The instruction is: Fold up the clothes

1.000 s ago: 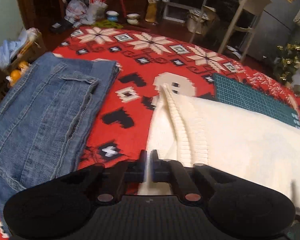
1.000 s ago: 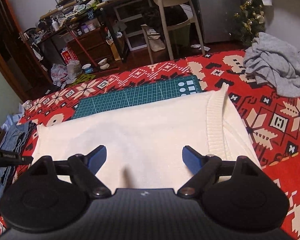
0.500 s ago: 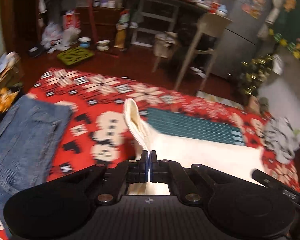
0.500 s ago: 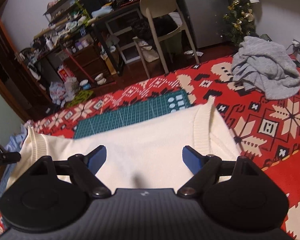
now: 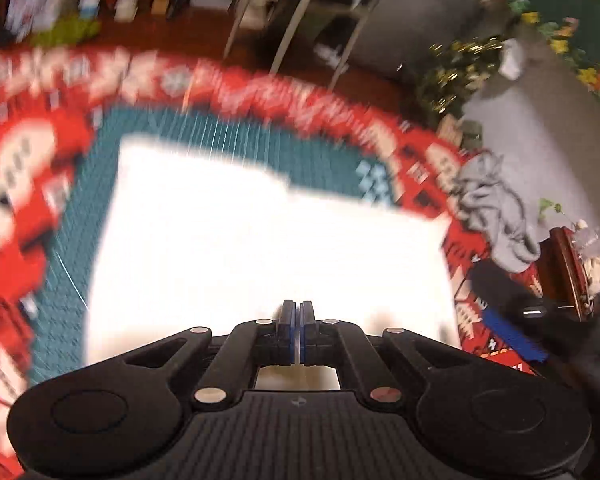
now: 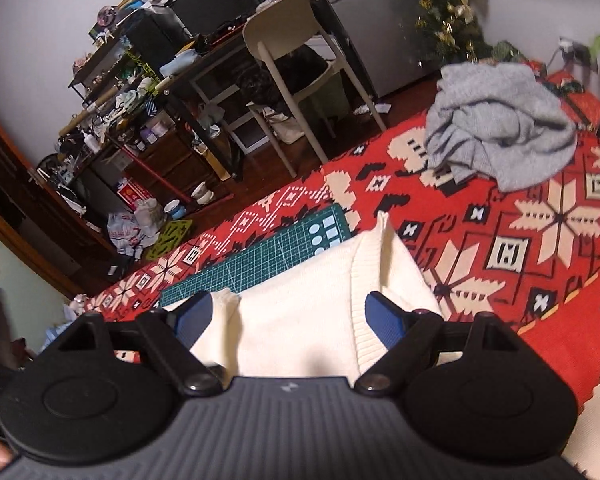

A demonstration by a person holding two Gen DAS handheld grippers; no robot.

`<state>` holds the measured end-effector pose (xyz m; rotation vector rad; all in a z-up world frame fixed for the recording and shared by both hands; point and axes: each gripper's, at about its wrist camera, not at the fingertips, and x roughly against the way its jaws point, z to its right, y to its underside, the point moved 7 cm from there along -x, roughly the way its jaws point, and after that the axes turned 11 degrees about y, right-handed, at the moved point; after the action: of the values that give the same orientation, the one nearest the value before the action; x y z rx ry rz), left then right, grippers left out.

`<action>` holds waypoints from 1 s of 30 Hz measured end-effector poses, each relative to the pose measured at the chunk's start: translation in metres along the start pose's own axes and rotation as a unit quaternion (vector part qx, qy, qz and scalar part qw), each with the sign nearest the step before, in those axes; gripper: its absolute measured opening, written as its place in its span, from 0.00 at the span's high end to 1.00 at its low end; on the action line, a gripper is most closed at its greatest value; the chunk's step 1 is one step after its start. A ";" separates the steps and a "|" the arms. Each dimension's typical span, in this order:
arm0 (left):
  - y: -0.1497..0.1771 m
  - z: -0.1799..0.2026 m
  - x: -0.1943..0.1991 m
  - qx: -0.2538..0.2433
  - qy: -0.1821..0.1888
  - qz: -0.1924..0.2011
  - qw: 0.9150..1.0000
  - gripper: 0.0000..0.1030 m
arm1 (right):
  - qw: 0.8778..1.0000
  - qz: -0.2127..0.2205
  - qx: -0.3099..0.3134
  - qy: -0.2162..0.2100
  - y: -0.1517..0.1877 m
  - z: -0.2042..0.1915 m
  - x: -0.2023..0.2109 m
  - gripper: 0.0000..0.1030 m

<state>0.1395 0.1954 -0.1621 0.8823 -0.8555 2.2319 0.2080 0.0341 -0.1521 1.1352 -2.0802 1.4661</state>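
The left gripper (image 5: 299, 330) has its fingers clenched; the view is blurred, and whether a thin edge of the sweater (image 5: 260, 248) is pinched between the pads cannot be told. The right gripper (image 6: 288, 318) has its fingers released and spread wide above the sweater's (image 6: 300, 320) near part, gripping nothing. The sweater lies on the rug (image 6: 500, 248), partly over the green mat (image 6: 252, 264), with the ribbed band (image 6: 360, 312) running up toward a raised point. A grey garment (image 6: 500, 136) lies crumpled well apart, toward the rug's far right corner. The step in hand is judged to be a side fold carried across the body of the sweater. To do it well, carry the folded edge low and level so the cloth does not billow, and lay it parallel to the ribbed band. Hold the lower layer flat with the right gripper's fingers pressed near the fold line, not pinching. Release only when the edge rests on the cloth. Smooth outward toward the mat side to remove trapped creases. Keep both grippers clear of the grey garment.
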 end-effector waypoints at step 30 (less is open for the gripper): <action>0.008 -0.079 0.072 0.062 0.069 0.045 0.995 0.90 | 0.982 -0.164 0.049 -0.074 0.086 -0.070 -0.068 0.96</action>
<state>0.0613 0.2683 -0.1564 0.7470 -0.7126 2.4149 0.1731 0.1370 -0.2233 1.5824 -1.8149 1.3697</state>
